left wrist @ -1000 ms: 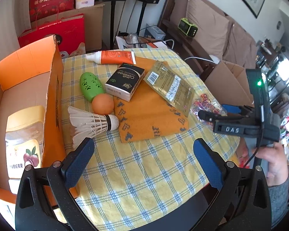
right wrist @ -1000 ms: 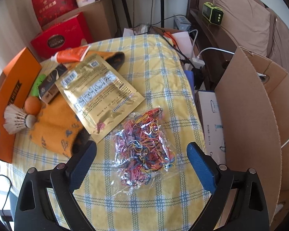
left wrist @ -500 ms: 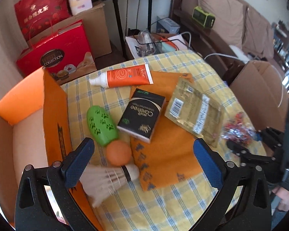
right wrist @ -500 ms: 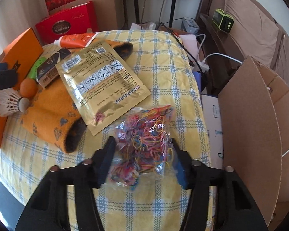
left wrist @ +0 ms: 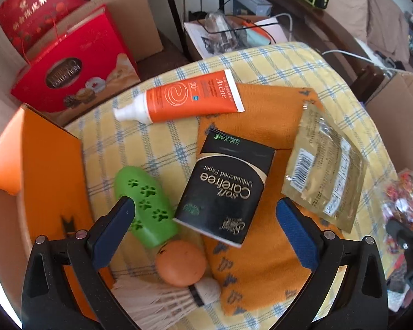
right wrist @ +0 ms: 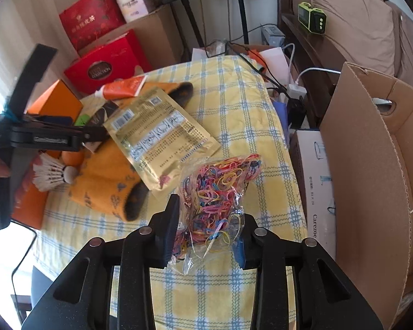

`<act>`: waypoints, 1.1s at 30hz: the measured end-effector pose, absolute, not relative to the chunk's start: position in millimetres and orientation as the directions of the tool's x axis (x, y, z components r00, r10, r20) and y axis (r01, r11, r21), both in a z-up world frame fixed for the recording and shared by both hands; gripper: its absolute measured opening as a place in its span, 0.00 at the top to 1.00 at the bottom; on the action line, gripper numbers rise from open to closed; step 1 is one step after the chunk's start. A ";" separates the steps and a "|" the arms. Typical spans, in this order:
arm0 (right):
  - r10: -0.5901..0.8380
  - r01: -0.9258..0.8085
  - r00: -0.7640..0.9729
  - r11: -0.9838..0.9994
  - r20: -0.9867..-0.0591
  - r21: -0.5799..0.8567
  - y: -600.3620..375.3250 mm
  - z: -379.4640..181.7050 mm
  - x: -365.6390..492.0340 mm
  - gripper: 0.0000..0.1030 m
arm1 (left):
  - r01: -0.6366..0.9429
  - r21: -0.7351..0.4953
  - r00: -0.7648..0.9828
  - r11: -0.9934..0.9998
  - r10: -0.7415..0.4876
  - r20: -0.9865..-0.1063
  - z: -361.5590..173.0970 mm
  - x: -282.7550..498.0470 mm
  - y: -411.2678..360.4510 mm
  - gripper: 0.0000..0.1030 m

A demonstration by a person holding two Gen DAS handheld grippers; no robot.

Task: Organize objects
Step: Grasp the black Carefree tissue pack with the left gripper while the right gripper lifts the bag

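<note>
My right gripper (right wrist: 206, 228) is shut on a clear bag of coloured rubber bands (right wrist: 217, 192) and holds it just above the yellow checked tablecloth (right wrist: 234, 104). My left gripper (left wrist: 206, 222) is open over a black Carefree paper pack (left wrist: 225, 189), with a green paw-print case (left wrist: 146, 206), an orange ball (left wrist: 181, 264) and a shuttlecock (left wrist: 162, 302) near its left finger. An orange sunscreen tube (left wrist: 184, 99) and a gold foil pouch (left wrist: 325, 167) lie on the cloth and an orange sock (left wrist: 264, 269).
An open orange box (left wrist: 49, 176) stands at the table's left edge. A tall cardboard box (right wrist: 371, 181) stands right of the table. Red gift boxes (left wrist: 74, 63) and cables lie behind the table.
My right gripper has closed on the rubber band bag and lifted it slightly. My left gripper has moved forward and down over the black paper pack, still open.
</note>
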State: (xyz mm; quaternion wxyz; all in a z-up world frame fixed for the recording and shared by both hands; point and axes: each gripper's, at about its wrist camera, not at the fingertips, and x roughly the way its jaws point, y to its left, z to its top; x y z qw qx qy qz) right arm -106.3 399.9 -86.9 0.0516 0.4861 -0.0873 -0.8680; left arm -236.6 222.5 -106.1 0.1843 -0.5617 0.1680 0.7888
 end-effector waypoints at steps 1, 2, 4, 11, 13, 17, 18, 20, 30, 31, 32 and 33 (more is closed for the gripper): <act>-0.178 0.004 -0.530 -0.978 -0.829 0.208 400.2 -83.7 -104.7 0.67 | -0.478 0.046 -0.296 -0.877 0.111 -0.949 -107.5 -237.7 222.7 0.00; -0.182 0.004 -0.535 -0.977 -0.825 0.213 400.4 -81.4 -103.3 0.67 | -0.475 0.034 -0.292 -0.879 0.121 -0.949 -108.7 -239.2 222.3 0.01; -0.192 0.008 -0.543 -0.975 -0.818 0.223 400.4 -76.7 -101.2 0.67 | -0.468 0.022 -0.300 -0.884 0.136 -0.944 -107.6 -241.0 220.9 0.06; -0.202 0.023 -0.553 -0.973 -0.809 0.228 395.2 -69.8 -97.7 0.67 | -0.413 -0.049 -0.282 -0.909 0.179 -0.943 -99.6 -248.8 208.2 0.51; -0.207 0.026 -0.556 -0.972 -0.805 0.232 392.8 -68.0 -97.7 0.67 | -0.407 -0.057 -0.288 -0.912 0.187 -0.939 -98.2 -249.1 205.8 0.51; -0.222 0.040 -0.566 -0.969 -0.794 0.243 387.7 -62.6 -96.6 0.68 | -0.397 -0.081 -0.318 -0.914 0.220 -0.922 -85.1 -240.5 199.3 0.52; -0.228 0.044 -0.569 -0.968 -0.791 0.247 386.1 -60.3 -96.1 0.67 | -0.398 -0.093 -0.327 -0.913 0.236 -0.915 -78.4 -237.0 197.1 0.52; -0.235 0.052 -0.576 -0.966 -0.783 0.252 382.1 -54.5 -94.9 0.67 | -0.408 -0.120 -0.337 -0.905 0.271 -0.902 -65.9 -230.6 192.5 0.52; -0.284 0.124 -0.613 -0.956 -0.737 0.265 350.7 -19.0 -92.8 0.67 | -0.467 -0.138 -0.406 -0.874 0.350 -0.844 -0.6 -185.9 161.3 0.51; -0.289 0.133 -0.615 -0.955 -0.734 0.264 345.4 -15.7 -92.6 0.68 | -0.464 -0.138 -0.414 -0.875 0.352 -0.839 4.8 -181.6 155.9 0.51; -0.293 0.142 -0.616 -0.954 -0.731 0.262 341.2 -13.1 -92.5 0.67 | -0.463 -0.138 -0.422 -0.876 0.355 -0.834 10.0 -177.2 149.8 0.52; -0.297 0.152 -0.617 -0.954 -0.729 0.260 336.1 -10.1 -92.5 0.67 | -0.462 -0.139 -0.428 -0.876 0.358 -0.830 13.7 -173.5 145.0 0.51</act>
